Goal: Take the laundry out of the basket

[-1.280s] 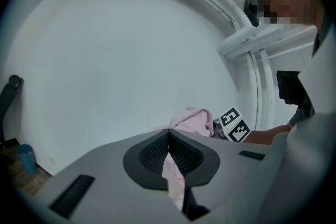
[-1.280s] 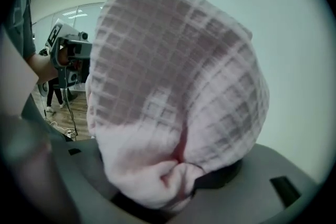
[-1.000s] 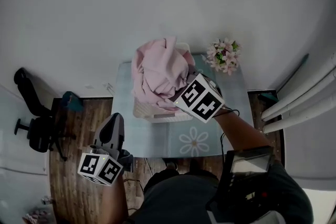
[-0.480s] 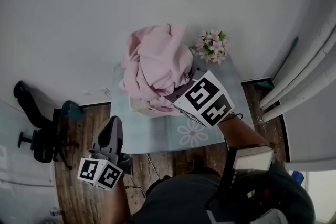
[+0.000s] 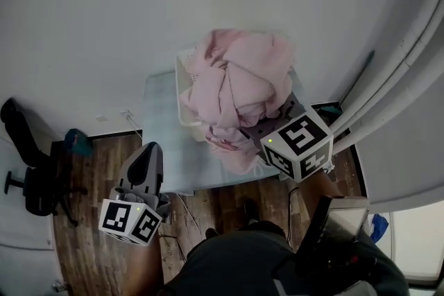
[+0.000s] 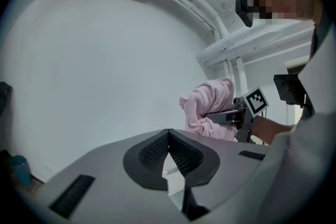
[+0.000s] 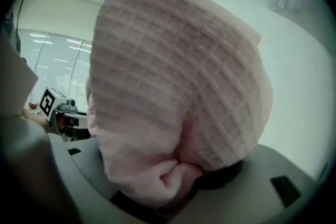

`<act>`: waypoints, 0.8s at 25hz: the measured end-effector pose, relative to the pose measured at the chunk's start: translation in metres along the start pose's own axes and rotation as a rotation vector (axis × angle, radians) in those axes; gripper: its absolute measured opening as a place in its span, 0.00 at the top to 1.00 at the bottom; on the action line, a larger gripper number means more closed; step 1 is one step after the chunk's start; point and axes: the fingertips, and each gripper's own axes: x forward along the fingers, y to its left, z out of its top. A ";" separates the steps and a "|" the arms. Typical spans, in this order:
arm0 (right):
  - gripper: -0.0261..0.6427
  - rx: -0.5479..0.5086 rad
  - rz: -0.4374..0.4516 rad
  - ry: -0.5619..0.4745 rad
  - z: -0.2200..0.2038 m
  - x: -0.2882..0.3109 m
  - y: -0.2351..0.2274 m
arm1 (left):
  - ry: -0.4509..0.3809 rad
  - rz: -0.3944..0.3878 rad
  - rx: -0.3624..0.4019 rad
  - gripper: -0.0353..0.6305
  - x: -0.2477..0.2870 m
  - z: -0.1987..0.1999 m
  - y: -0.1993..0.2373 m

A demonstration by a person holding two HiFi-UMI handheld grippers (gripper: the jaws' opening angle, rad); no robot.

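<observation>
A big pink waffle-knit cloth (image 5: 239, 86) hangs bunched over the white basket (image 5: 183, 76) on the pale glass table (image 5: 163, 149). My right gripper (image 5: 254, 128) is shut on a thick fold of it, jaws held wide by the bulk; its marker cube (image 5: 300, 143) is near the table's front right corner. In the right gripper view the cloth (image 7: 178, 86) fills the frame, pinched at the jaws (image 7: 181, 176). My left gripper (image 5: 143, 166) is shut and empty, off the table's front left edge over the floor. Its closed tips (image 6: 168, 136) point at the wall, the cloth (image 6: 207, 110) to their right.
A black office chair (image 5: 28, 177) and a teal object (image 5: 78, 142) stand on the wooden floor at the left. White pipes (image 5: 409, 66) run along the wall at the right. A person's forearm (image 5: 316, 184) reaches from below.
The right gripper has moved right and toward the person, carrying the pink cloth up and partly out over the basket's near side. The left gripper has stayed shut and low.
</observation>
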 end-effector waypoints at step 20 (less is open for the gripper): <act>0.50 0.068 -0.100 0.013 -0.022 -0.047 0.036 | -0.023 -0.026 -0.037 0.93 -0.009 0.000 -0.009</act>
